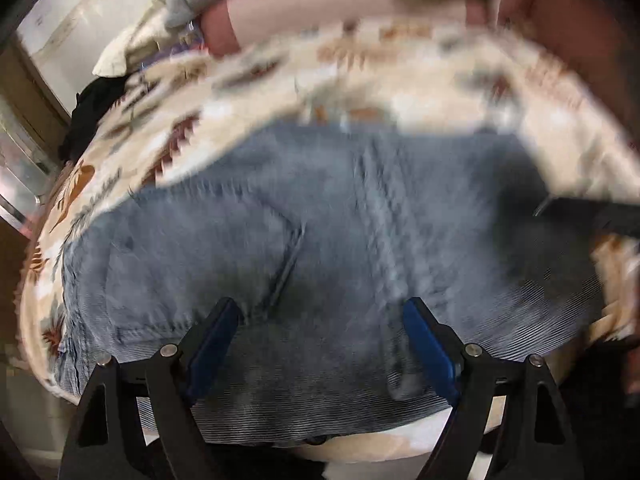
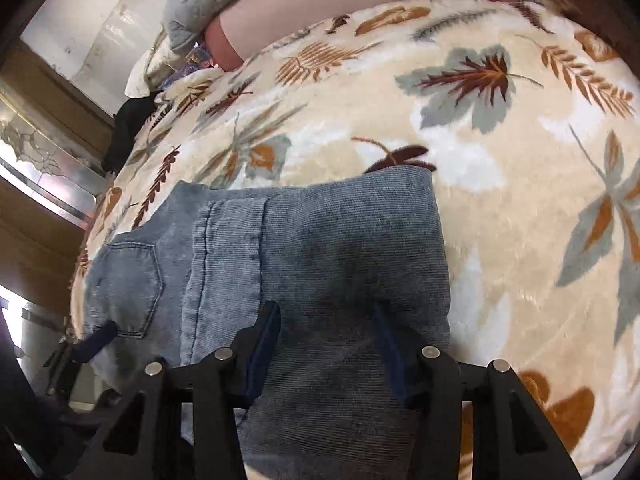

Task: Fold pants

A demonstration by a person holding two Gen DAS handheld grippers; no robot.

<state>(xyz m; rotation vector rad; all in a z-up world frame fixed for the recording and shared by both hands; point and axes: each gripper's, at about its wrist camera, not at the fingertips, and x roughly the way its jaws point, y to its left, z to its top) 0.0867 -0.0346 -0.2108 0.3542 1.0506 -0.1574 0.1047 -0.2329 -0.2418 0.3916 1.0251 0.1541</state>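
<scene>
Your pants (image 2: 304, 248) lie folded on the blanket (image 2: 520, 184), pocket at nine o'clock. Your left gripper (image 1: 320, 312) hangs wide open above the denim, holding nothing. Your right gripper (image 2: 326, 312) stands half open astride the top layer, probably to smooth it.

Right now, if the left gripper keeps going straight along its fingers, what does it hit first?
Most likely the pants: denim fills the view ahead of the open left gripper, lying on the leaf-print blanket. Depth unclear; frame is blurred.
</scene>
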